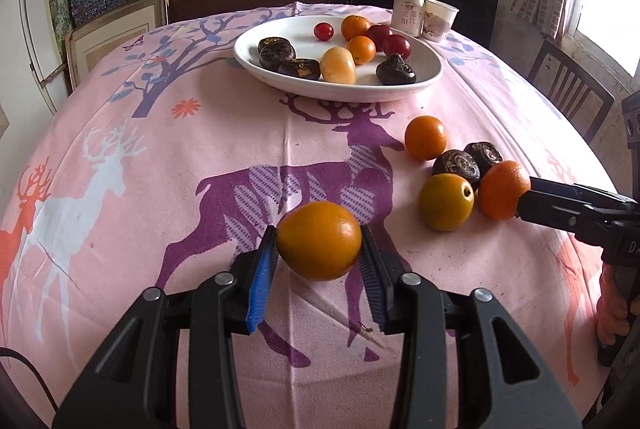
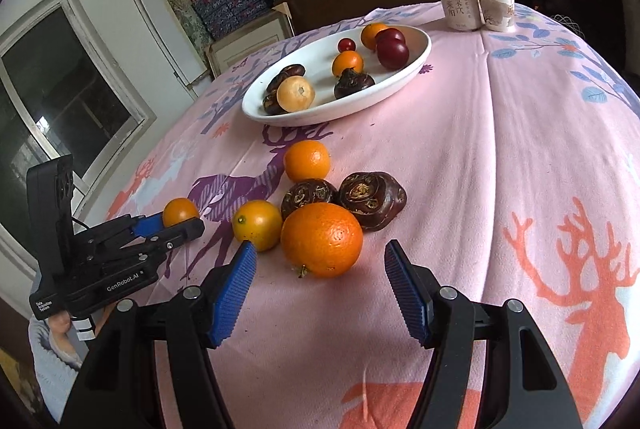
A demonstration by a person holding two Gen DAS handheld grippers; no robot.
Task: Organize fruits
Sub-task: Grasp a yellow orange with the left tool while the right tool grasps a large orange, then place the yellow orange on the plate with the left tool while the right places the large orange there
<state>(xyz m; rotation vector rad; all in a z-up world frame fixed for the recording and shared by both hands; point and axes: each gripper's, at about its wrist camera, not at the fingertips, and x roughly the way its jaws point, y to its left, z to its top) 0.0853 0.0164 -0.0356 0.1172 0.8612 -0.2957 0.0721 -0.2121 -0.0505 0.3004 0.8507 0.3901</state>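
My left gripper (image 1: 319, 243) is shut on a small orange fruit (image 1: 319, 240), held just above the pink tablecloth; it also shows in the right wrist view (image 2: 181, 211). My right gripper (image 2: 320, 261) is open, its blue pads either side of a big orange (image 2: 322, 239) that rests on the cloth, also seen in the left wrist view (image 1: 504, 190). Beside it lie a yellow-orange fruit (image 2: 257, 225), two dark water chestnuts (image 2: 310, 193) and another orange (image 2: 307, 161). A white oval plate (image 1: 434, 69) at the back holds several fruits and chestnuts.
A drink can (image 1: 408, 13) and a paper cup (image 1: 439, 19) stand behind the plate. A wooden chair (image 1: 572, 89) is at the table's right side. Shelves with boxes fill the wall behind. The pink deer-print cloth (image 1: 160, 189) covers the table.
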